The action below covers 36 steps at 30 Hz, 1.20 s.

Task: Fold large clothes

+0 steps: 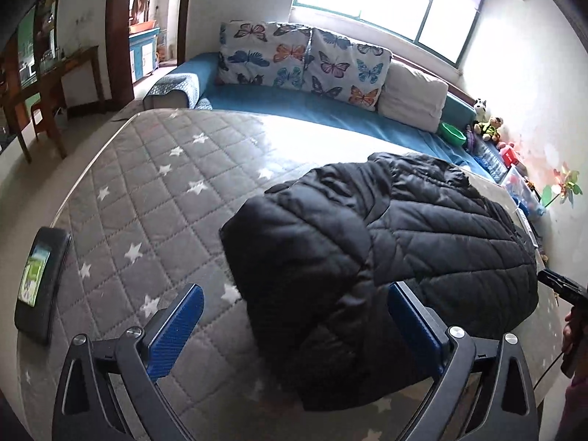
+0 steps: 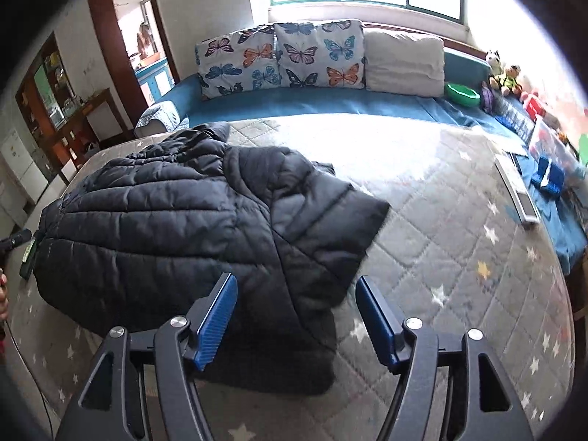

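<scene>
A black quilted puffer jacket lies folded over on the grey star-patterned mattress. My left gripper hangs above the jacket's near left edge, its blue pads wide apart and touching nothing. In the right wrist view the same jacket fills the left half, one sleeve flap reaching right. My right gripper hovers over the jacket's near right edge, open, with cloth below the gap but not pinched. The other gripper's tip shows at the right edge of the left view.
A phone lies at the mattress's left edge. Butterfly cushions and a white pillow line a blue sofa beyond. Toys, a green bowl and a remote sit at the right. A person stands in the far doorway.
</scene>
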Available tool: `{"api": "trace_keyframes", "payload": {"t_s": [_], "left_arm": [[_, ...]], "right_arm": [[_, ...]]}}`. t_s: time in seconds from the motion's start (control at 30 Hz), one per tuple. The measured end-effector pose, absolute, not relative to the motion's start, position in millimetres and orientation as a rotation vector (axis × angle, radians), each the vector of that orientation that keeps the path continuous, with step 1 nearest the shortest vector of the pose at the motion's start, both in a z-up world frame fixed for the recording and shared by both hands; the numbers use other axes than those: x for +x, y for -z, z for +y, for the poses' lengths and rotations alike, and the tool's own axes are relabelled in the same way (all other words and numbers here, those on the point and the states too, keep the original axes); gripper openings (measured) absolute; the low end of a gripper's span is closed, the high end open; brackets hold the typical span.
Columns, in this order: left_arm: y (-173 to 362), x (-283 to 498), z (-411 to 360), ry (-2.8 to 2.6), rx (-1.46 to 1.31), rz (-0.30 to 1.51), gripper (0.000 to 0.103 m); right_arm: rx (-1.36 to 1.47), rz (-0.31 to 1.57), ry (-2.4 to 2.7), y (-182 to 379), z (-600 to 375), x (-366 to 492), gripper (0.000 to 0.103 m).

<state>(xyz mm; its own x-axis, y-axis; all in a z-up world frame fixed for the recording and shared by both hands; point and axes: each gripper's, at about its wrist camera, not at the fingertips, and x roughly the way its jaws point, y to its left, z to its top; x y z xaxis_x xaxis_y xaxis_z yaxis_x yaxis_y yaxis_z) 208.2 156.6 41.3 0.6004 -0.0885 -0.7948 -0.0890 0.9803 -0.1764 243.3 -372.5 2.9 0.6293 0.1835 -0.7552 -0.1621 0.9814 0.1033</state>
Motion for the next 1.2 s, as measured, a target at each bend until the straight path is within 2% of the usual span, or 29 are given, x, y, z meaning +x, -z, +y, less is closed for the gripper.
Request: {"api": "trace_keyframes", "payload": {"t_s": [0.1,0.6,0.7,0.97,1.2], "left_arm": [[-38.3,204.6,155.3,-0.006,-0.197,0.934,0.103],[-30.6,214.3,134.4,0.044,-0.169,0.945,0.103],[-28.2,218.3,132.7,0.067,-0.182,0.953,0.103],[-14.2,236.8,135.1,0.146,-0.28,0.994,0.103],[-0.5,249.7,164.4,0.147,-0.436,1.01,0.103]], "right_arm": [[0.066,0.886,-0.199,3.5,-382.7,239.5,0.08],[0.344,0.966,-0.331,33.1,-401.1,252.7,0.087],[0.378,0.987,-0.357,38.7,-398.2,258.7,0.092],[0.429,1.022,-0.396,48.7,-393.2,274.8,0.103],[0.456,1.039,-0.428,55.3,-390.2,290.5,0.103]]}}
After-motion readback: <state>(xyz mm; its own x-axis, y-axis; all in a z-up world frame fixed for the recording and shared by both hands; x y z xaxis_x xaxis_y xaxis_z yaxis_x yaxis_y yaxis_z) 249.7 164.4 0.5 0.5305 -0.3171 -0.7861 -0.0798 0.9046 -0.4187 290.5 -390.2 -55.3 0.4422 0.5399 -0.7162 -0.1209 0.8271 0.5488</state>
